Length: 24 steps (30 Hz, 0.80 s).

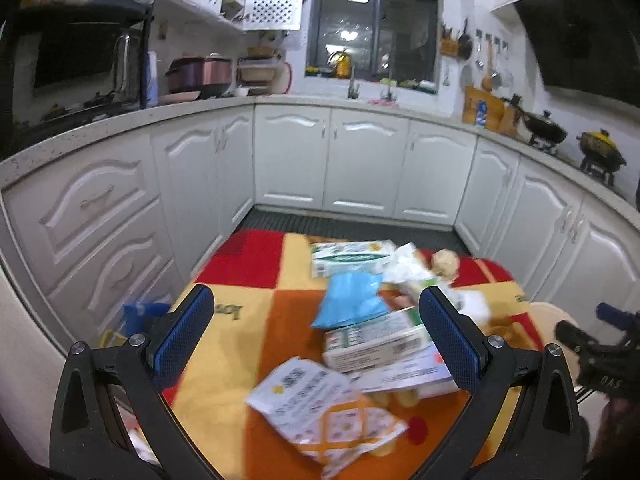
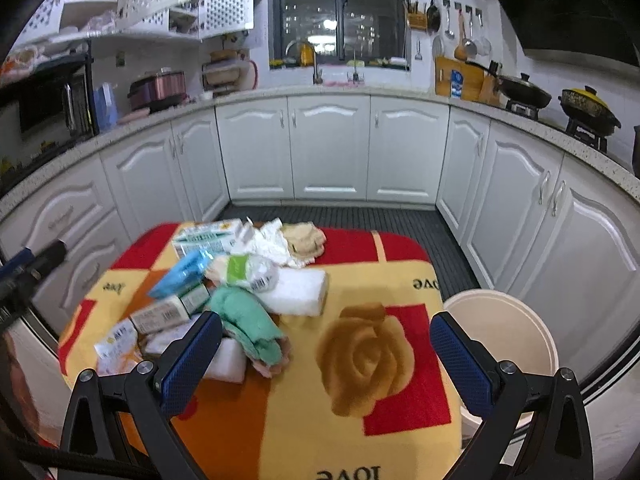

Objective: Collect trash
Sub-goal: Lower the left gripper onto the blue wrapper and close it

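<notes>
Crosswise between the left gripper's (image 1: 316, 338) wide-spread, empty fingers lay a carton (image 1: 376, 344); the right gripper (image 2: 326, 360) likewise gaped, gripping nothing.

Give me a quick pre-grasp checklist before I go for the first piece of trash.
1. Left gripper open, nothing held: ok.
2. Right gripper open, nothing held: ok.
3. Bin beside the table's right edge, mouth open: ok.
4. Trash reachable: orange-patterned wrapper lies nearest the left gripper: ok.
5. Green cloth overlaps a white block, so a clean single pick: cannot tell.
6. Bin contents: cannot tell.
</notes>
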Motion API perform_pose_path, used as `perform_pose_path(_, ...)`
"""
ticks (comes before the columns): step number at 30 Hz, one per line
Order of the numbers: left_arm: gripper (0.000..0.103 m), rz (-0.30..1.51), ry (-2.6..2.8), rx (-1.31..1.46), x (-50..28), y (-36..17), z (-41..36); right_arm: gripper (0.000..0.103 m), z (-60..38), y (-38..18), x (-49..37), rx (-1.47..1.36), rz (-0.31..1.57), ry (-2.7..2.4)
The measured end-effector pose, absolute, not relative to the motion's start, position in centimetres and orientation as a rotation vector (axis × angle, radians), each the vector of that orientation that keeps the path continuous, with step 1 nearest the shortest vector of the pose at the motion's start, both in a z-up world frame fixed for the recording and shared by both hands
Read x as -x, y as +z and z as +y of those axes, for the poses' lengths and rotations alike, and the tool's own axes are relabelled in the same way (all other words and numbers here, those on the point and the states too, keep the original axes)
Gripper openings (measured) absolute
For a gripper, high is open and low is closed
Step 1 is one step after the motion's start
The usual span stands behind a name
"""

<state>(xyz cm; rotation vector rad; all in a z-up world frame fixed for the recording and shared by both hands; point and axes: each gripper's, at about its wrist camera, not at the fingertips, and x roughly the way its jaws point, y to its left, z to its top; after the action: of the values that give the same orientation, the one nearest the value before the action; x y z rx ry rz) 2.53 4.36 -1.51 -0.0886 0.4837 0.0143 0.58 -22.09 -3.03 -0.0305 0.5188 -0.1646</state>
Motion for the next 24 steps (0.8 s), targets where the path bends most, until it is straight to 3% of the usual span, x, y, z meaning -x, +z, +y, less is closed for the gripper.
perform_pose_path(11,0.102,0.613,-0.018,-0.008,-3.7,-4.3,7.1,0.103,-22.7,-5.1,-5.9,0.057,0.809,-0.118)
perform_pose_path(20,0.102,0.750,-0.051,0.056,-6.5,-6.4,8.2,0.103,-23.0,-4.5,-7.4,-0.047,0.728,-0.015)
perform_pose_path(24,0.102,0.789,-0.097,0.103,-9.6,-6.2,7.3,0.097,-22.9,-4.3,-9.3,-0.095,0.727,0.018)
